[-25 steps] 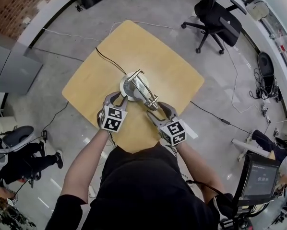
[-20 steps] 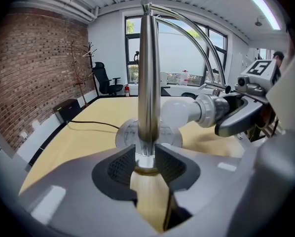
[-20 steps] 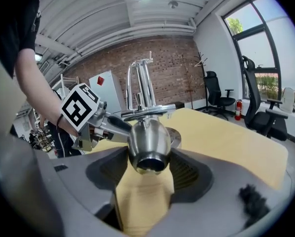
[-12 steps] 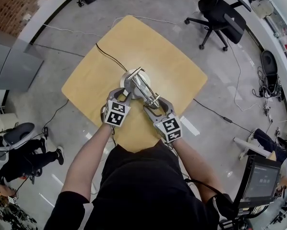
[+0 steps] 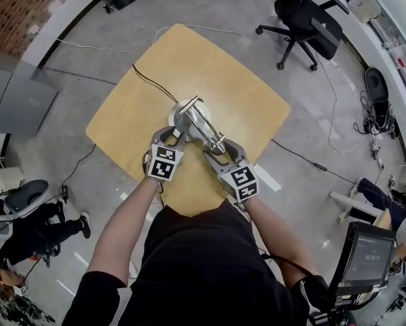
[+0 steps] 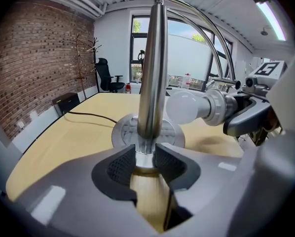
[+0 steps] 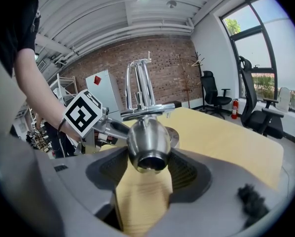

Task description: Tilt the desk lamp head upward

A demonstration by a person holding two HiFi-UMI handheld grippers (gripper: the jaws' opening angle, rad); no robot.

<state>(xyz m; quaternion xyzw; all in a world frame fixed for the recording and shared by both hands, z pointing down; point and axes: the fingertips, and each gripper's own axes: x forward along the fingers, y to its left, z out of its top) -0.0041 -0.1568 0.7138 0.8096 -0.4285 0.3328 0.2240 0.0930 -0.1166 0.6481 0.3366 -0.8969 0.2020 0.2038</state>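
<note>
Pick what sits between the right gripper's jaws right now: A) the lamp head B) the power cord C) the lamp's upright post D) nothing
A: in its own view the right gripper has the steel lamp head between its two pads, touching both.

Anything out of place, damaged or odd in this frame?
One oddity: a black fuzzy tuft sits on the body of the right gripper, low right in its view, like lint or torn padding. The desk lamp stands upright on the table; nothing spilled.
</note>
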